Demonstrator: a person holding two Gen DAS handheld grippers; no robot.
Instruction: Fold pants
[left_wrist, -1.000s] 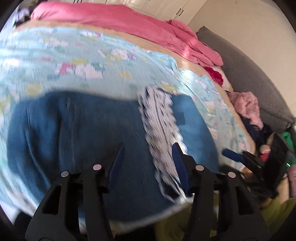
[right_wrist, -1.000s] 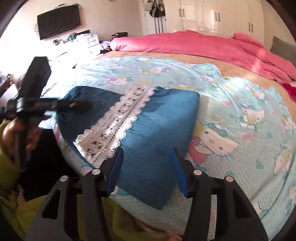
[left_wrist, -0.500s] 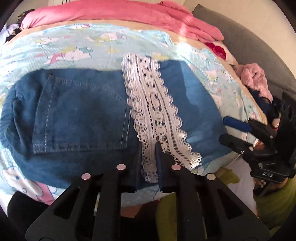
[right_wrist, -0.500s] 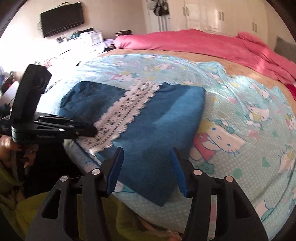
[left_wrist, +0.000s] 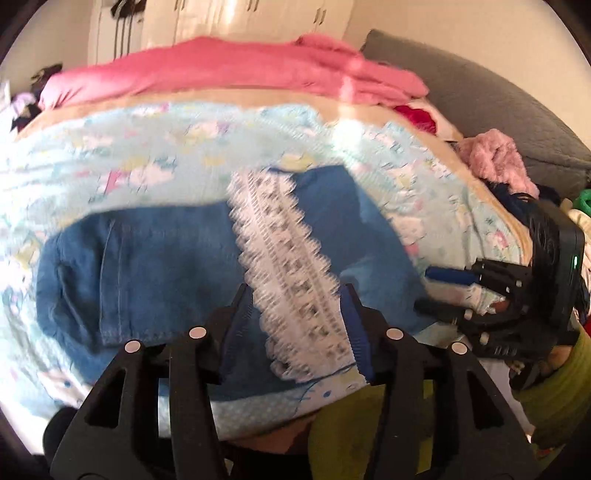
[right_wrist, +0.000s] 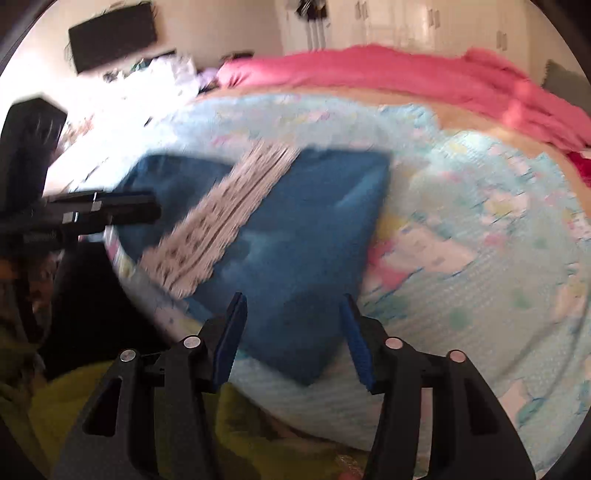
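- Denim pants (left_wrist: 177, 266) lie folded into a compact block near the front edge of the bed (left_wrist: 110, 155), on the pale blue cartoon-print sheet (right_wrist: 480, 236).
- White lace trim (left_wrist: 291, 280) runs across the top of the block, from about 12 o'clock down to 6 o'clock in the left wrist view; a back pocket shows at about 9 o'clock of it.
- In the right wrist view the block reads as a tidy rectangle with a crisp folded corner at about 6 o'clock, close above the right gripper (right_wrist: 291, 332).
- Left gripper (left_wrist: 293, 325) hovers over the near end of the lace; its fingers have just been opening and now stand at a middling gap, with nothing pinched between them, only cloth seen beyond.
- Right gripper's fingers stand apart at a middling width too, empty, above the near corner of the denim.
- Seen from the other side, each gripper hangs beside the block without touching it, the left one at about 9 o'clock in the right wrist view.
- Judging from the layers, the folding looks nearly or wholly done: legs are doubled over the seat and no loose leg trails out.
- What may be left, at most, is a last smoothing or one more fold in half; both views are blurred, so small wrinkles cannot be told.
- Pink quilt (left_wrist: 229, 70) lies well apart at the far side of the bed and plays no part.
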